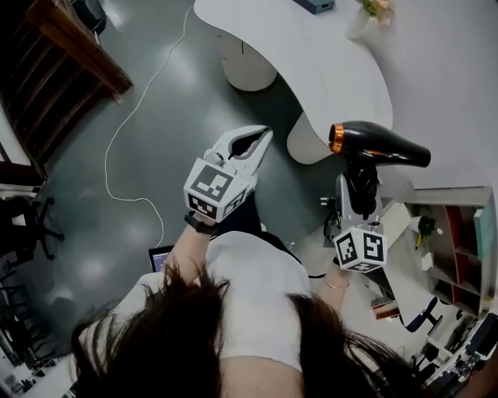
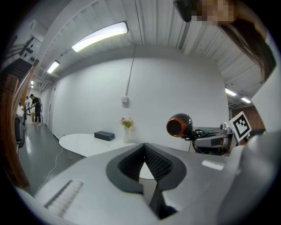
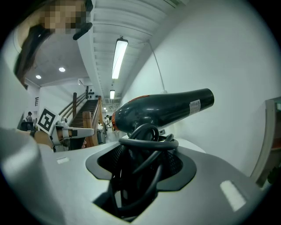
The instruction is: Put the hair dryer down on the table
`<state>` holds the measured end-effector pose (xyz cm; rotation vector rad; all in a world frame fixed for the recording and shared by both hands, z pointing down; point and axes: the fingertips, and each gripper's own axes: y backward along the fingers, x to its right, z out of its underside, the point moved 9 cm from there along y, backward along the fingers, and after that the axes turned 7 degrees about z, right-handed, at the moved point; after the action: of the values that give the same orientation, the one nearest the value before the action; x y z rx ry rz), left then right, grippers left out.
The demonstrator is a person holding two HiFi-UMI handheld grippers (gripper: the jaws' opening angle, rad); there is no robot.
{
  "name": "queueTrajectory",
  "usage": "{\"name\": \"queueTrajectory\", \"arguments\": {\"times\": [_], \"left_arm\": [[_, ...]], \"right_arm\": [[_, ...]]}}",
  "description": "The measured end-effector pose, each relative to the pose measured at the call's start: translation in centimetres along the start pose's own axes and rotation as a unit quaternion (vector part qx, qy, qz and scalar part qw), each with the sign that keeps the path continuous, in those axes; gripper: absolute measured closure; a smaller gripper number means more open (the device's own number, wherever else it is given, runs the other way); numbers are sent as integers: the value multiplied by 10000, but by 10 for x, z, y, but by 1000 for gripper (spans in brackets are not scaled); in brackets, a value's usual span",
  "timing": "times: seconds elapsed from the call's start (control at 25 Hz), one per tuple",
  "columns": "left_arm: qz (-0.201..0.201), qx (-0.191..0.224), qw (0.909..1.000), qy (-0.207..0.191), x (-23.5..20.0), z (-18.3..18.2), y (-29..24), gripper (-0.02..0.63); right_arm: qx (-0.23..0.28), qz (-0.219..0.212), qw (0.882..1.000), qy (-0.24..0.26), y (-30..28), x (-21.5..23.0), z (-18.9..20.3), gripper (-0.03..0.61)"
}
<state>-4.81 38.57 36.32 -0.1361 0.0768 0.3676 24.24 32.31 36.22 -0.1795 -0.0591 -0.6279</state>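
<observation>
The black hair dryer with an orange ring at its back end is held up in the air, barrel level, pointing right. My right gripper is shut on its handle, which has the black cord coiled round it. In the right gripper view the dryer's body fills the space above the jaws. My left gripper hovers to the left at about the same height, shut with nothing in it. From the left gripper view the dryer's orange end shows to the right. The white rounded table lies beyond and below both grippers.
A vase of flowers and a dark box stand at the table's far side. A white cable runs across the grey floor. A shelf unit stands at the right, a wooden staircase at the upper left.
</observation>
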Motion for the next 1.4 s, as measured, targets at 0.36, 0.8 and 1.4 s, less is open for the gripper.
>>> {"name": "queueTrajectory", "arguments": {"times": [0.36, 0.8, 1.4], "left_arm": [[35, 14, 10000, -58, -98, -28, -67, 555], [135, -40, 9999, -33, -184, -37, -104, 555], [428, -260, 9985, 213, -217, -19, -130, 555]], "right_arm": [[-10, 44, 10000, -5, -119, 4, -25, 348], [-82, 256, 9996, -111, -205, -8, -33, 348], [-495, 663, 9963, -218, -228, 2, -17, 348]]}}
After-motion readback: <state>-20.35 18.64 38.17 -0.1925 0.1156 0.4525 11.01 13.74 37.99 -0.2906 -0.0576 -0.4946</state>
